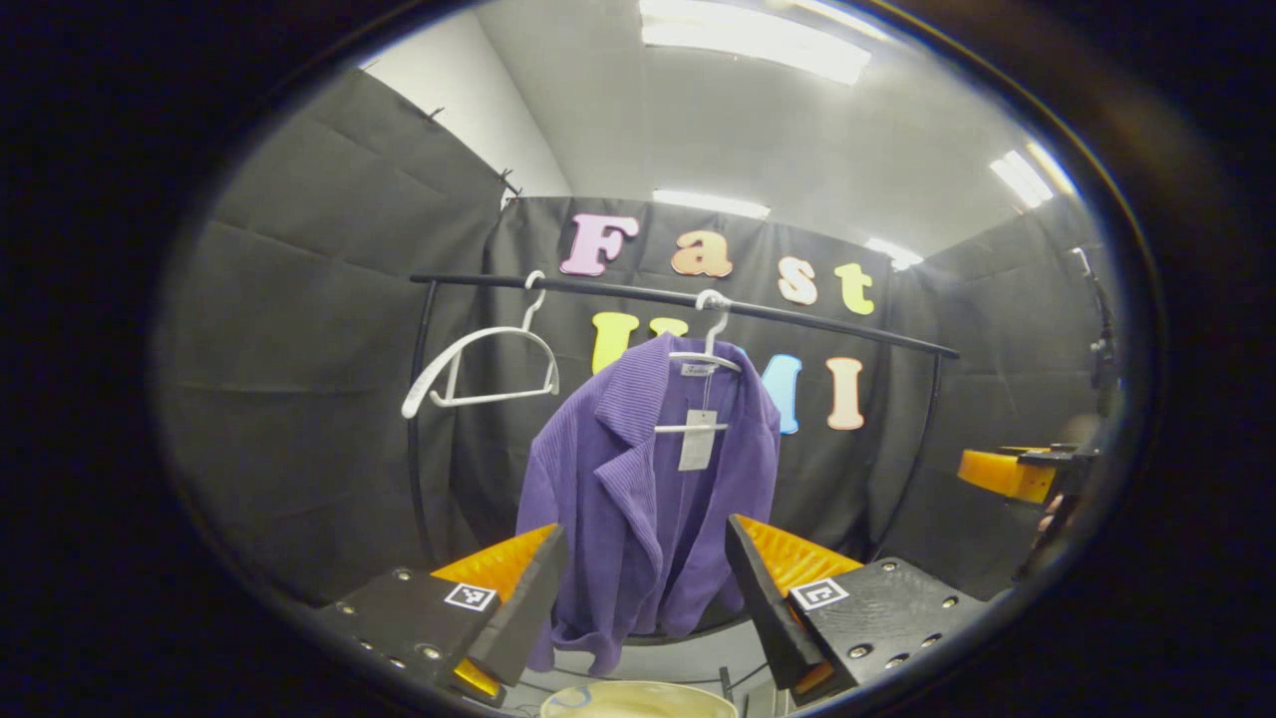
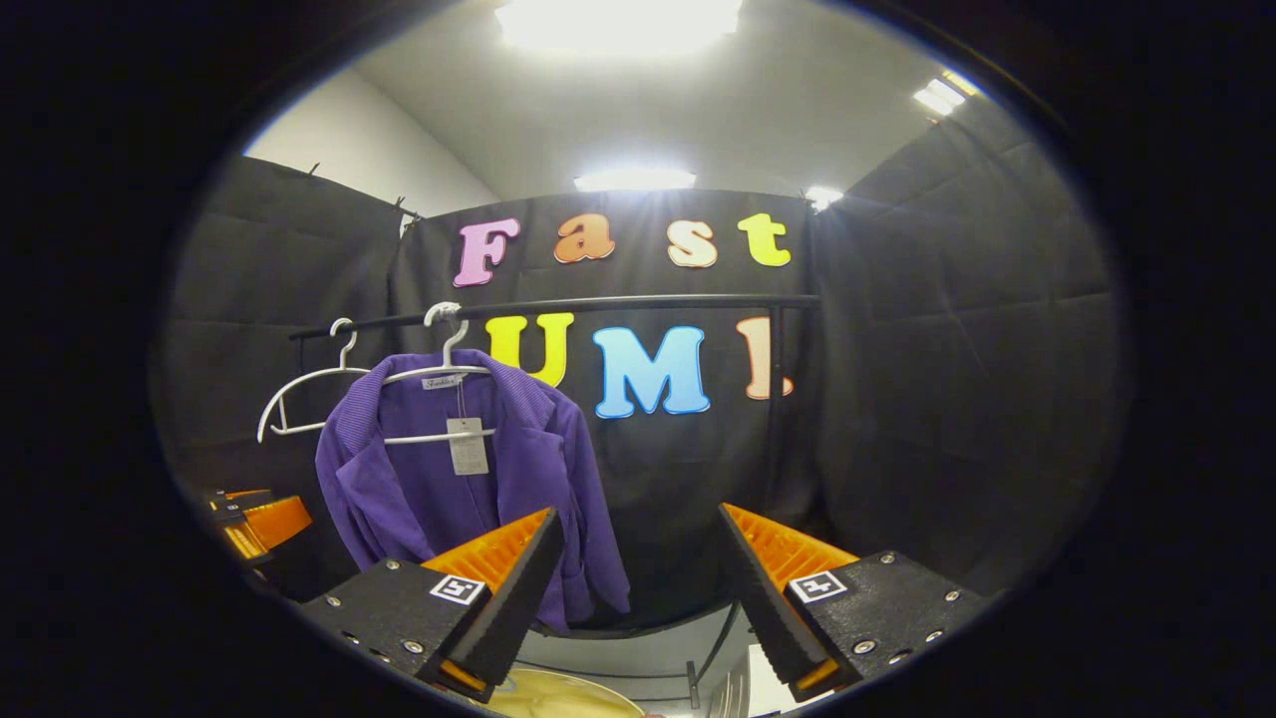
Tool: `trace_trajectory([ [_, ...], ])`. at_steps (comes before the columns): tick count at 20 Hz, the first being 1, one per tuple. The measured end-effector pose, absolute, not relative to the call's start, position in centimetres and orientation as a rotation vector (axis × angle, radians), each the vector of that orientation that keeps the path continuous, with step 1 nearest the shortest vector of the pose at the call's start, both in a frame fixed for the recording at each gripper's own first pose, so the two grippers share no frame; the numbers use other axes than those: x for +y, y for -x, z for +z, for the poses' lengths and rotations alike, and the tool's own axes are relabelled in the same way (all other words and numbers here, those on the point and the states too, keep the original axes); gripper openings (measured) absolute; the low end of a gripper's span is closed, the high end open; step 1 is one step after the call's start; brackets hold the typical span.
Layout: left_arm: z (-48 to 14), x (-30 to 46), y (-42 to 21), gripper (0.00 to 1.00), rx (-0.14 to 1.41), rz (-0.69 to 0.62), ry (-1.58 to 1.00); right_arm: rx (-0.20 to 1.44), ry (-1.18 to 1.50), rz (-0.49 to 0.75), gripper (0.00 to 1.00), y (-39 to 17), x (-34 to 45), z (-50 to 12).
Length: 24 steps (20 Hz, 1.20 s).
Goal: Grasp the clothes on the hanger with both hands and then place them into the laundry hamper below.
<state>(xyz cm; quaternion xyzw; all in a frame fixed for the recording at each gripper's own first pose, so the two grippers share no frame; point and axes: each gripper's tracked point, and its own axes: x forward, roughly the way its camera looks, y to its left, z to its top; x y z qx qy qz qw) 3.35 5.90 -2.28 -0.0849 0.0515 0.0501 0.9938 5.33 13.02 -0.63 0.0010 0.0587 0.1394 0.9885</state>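
A purple ribbed jacket hangs on a white hanger from a black rail, a paper tag dangling at its collar. My left gripper is open, its fingers framing the jacket's lower half from a short distance. In the right gripper view the same jacket hangs to the left, and my right gripper is open, aimed at the wall to the jacket's right. The pale rim of the laundry hamper shows at the bottom, as does the hamper in the right gripper view.
An empty white hanger hangs on the rail left of the jacket. The rack's black uprights stand at each end. The right gripper appears at the far right edge of the left gripper view; the left gripper appears at the left of the right gripper view.
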Motion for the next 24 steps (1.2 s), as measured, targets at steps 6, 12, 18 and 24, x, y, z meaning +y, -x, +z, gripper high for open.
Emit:
trace_trajectory([
  [6, -3.1, 7.0, -9.2, 0.91, 0.176, 0.214, 0.277, 0.154, -0.086, 0.448, 0.94, -12.4, 21.3, -1.1],
  [12, -3.4, 8.4, -14.7, 0.94, 0.193, 0.331, 0.245, 0.218, -0.106, 0.575, 0.94, -18.5, 28.6, -3.3],
  [18, -4.9, 9.2, -18.8, 0.94, 0.218, 0.432, 0.262, 0.247, -0.105, 0.606, 0.94, -23.8, 32.1, -5.9],
  [24, -5.4, 9.6, -20.4, 0.95, 0.220, 0.479, 0.259, 0.255, -0.110, 0.662, 0.94, -25.1, 33.8, -7.0],
])
